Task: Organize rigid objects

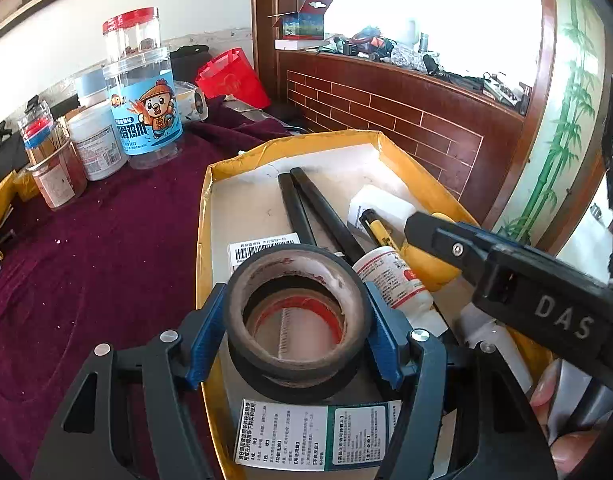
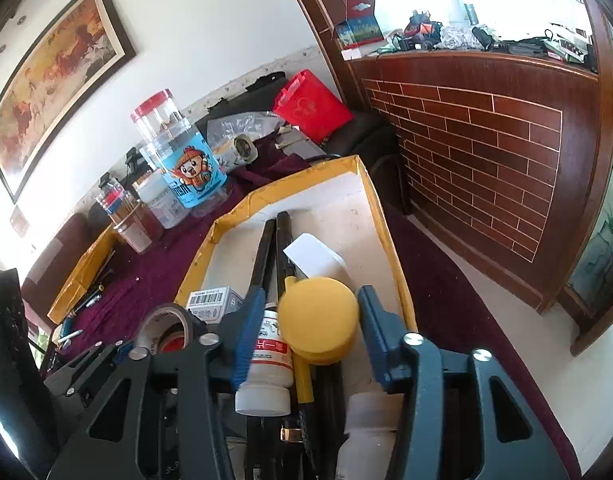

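A stack of two black tape rolls (image 1: 294, 344) rests on a labelled box (image 1: 318, 432) inside the yellow cardboard tray (image 1: 204, 220). My left gripper (image 1: 294, 290) brackets the stack, with its blue pads close against both sides and no clear squeeze. My right gripper (image 2: 312, 294) is open around a round yellow disc (image 2: 318, 316), with a white bottle (image 2: 268, 356) lying beside its left finger. It enters the left wrist view as my right gripper (image 1: 422, 232) from the right. The tray also holds two black tubes (image 1: 306, 196), a white block (image 1: 382, 204) and a barcode box (image 1: 262, 246).
Plastic jars (image 1: 146, 108) and a red bag (image 1: 232, 76) stand on the maroon cloth left of the tray. A wooden partition (image 1: 406, 120) rises just behind it. A second yellow tray (image 2: 78, 276) and loose pens lie at far left. A person's fingers (image 1: 546, 392) show at lower right.
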The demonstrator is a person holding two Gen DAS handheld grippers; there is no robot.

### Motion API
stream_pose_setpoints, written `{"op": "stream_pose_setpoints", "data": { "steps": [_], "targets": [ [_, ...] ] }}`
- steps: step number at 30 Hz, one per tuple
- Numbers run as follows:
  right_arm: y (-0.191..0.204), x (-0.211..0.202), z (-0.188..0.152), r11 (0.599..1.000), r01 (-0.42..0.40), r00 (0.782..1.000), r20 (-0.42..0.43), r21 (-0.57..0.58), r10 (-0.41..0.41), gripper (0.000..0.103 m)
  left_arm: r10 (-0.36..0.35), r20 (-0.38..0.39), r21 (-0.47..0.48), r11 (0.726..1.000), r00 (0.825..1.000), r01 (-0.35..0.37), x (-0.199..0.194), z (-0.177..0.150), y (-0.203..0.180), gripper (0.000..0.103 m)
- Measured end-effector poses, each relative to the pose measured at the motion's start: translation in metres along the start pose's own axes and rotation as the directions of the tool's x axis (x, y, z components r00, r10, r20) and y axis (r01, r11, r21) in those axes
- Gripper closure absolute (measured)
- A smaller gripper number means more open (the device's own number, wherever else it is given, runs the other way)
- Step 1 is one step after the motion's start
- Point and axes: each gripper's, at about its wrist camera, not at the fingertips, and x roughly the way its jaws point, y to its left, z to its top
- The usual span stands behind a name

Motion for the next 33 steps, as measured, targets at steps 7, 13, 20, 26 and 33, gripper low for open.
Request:
{"op": "stream_pose_setpoints", "data": {
  "steps": [7,13,20,26,33],
  "targets": [
    [0.004,-0.005,-0.001,1.000,0.005,0.999,0.032,-0.016,-0.005,0.051,0.029,0.025,0.022,0.999,0.999,-0.030,-0.005,-0.002,-0.005,0.033],
    [0.007,-0.009,-0.001,0.999,0.019,0.998,0.061,-0.039,-0.016,0.051,0.061,0.054,0.045,0.997,0.997,-0.064,-0.009,-0.003,-0.008,0.028],
    [0.015,-0.014,-0.004,0.995,0.053,0.994,0.100,-0.080,-0.045,0.049,0.090,0.099,0.082,0.992,0.991,-0.099,-0.015,-0.006,-0.014,0.023],
    [0.018,-0.018,-0.005,0.993,0.070,0.990,0.131,-0.100,-0.056,0.047,0.118,0.118,0.107,0.986,0.986,-0.131,-0.016,-0.007,-0.019,0.023],
    [0.021,-0.023,-0.007,0.990,0.091,0.987,0.139,-0.109,-0.075,0.044,0.141,0.122,0.137,0.978,0.983,-0.157,-0.020,-0.008,-0.025,0.023]
  ]
}}
